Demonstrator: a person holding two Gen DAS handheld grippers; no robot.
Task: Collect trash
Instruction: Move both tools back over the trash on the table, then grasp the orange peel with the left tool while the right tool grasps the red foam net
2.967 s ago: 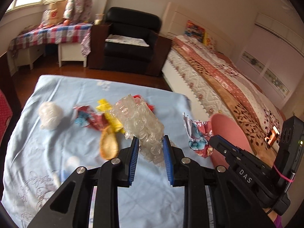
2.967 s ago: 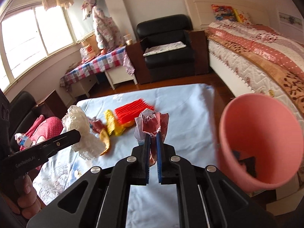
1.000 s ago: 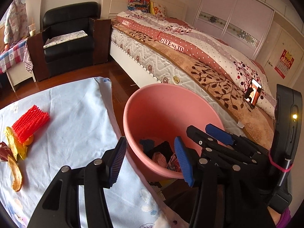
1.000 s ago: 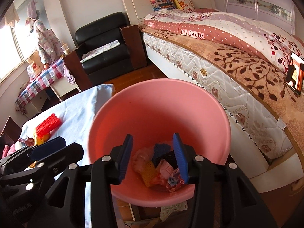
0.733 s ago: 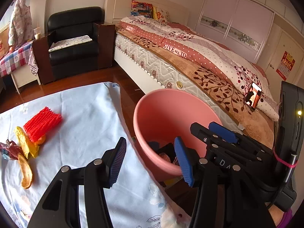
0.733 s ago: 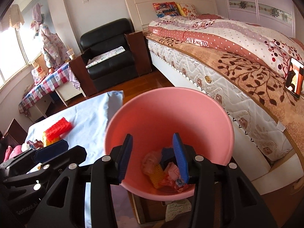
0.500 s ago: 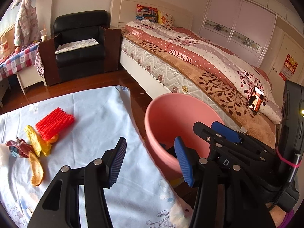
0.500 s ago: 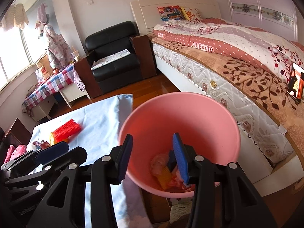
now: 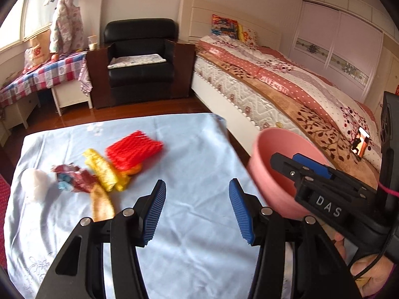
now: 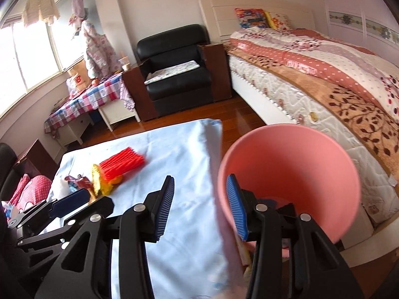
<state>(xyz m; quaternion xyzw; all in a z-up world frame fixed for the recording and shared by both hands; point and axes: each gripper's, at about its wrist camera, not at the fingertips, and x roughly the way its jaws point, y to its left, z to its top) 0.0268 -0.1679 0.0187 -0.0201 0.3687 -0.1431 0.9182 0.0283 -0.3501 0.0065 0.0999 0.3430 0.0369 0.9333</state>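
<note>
Both tools have swung away from the pink bin point(image 10: 286, 174) and now face the blue-clothed table point(image 9: 194, 249) again: three seconds ago the left gripper point(image 9: 197, 206) pinched a crumpled clear plastic wrap and the right gripper point(image 10: 199, 206) a patterned wrapper, a second ago both hung open over the bin mouth, and now the bin has slid out to about three o'clock in both wrist views. Both tongs stand apart with nothing between the blue ribbed pads, so I judge those two pieces delivered and a new pickup beginning. The remaining trash lies in a cluster at about ten o'clock from the left gripper: a red foam net point(image 9: 133, 153), a yellow wrapper point(image 9: 101, 172) just beside it, something orange tucked under them, a crumpled red and blue wrapper point(image 9: 72, 178), a tan peel-like strip point(image 9: 101, 203) nearest the pads, and a white wad point(image 9: 33, 183) furthest out toward nine o'clock. In the right wrist view, some of what lies in the bin shows low behind the finger, blurred. As for writing, the right tool's arm reads "DAS" in white in the left view; the bedspread point(image 9: 274, 88) carries a red band with white lettering, too smeared now to read surely; a paper bag point(image 10: 78, 79) by the window bears a red logo I cannot make out.
</note>
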